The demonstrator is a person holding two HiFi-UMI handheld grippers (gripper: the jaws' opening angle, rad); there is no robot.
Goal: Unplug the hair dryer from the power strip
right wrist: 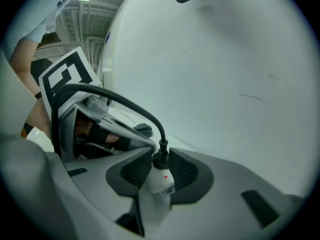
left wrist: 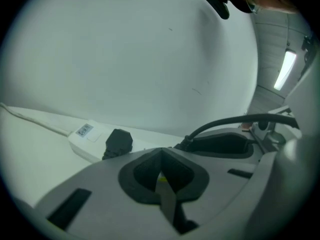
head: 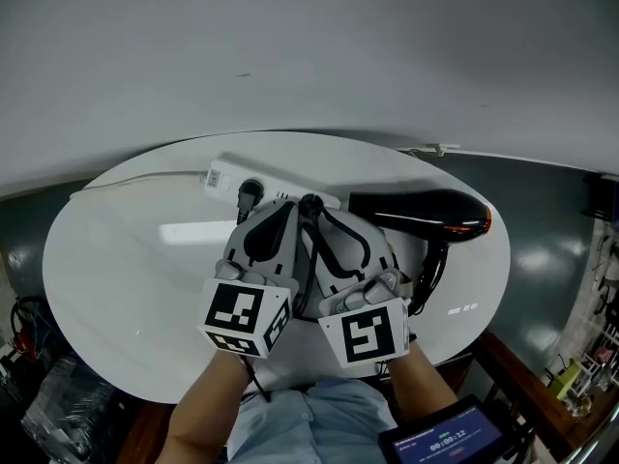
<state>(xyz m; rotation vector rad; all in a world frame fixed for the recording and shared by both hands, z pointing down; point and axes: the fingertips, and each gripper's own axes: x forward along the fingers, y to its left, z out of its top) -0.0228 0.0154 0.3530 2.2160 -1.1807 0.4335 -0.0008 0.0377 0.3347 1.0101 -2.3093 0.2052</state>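
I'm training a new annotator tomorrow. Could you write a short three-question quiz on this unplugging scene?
1. True or false: the jaws of the left hand-held gripper are closed together.
2. What sits between the jaws of the right hand-held gripper? A) a screwdriver B) a white plug on a black cord C) nothing
3. What is seated in the power strip?
Key: 1 true; 2 B; 3 the black plug.
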